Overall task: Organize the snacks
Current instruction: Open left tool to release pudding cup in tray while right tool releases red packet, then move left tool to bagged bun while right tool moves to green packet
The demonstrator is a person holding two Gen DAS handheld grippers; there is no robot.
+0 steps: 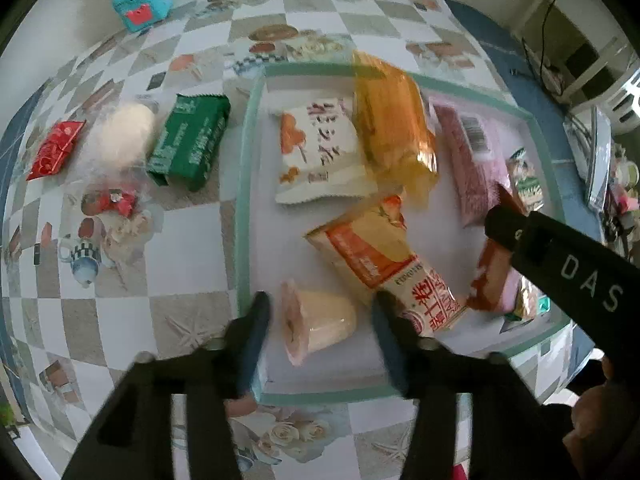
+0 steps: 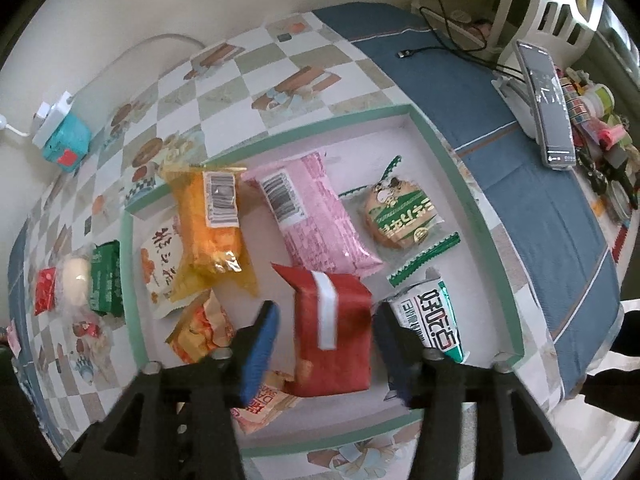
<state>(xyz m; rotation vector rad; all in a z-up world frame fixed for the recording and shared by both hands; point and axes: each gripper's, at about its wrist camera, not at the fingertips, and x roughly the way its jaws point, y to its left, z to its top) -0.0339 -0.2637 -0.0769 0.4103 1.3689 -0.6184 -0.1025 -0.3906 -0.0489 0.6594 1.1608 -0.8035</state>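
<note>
Jelly cup (image 1: 316,320) lies between left gripper (image 1: 320,312) fingers, untouched.

surface: checkered tablecloth (image 1: 192,232) | on it: green-rimmed tray (image 1: 242,216), green packet (image 1: 188,142), red packet (image 1: 54,150), teal box (image 1: 142,2)

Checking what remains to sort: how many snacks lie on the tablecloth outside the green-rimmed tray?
4, left of the tray: red packet, clear bag with white bun, dark green packet, small red candy. Others may be hidden.
</note>
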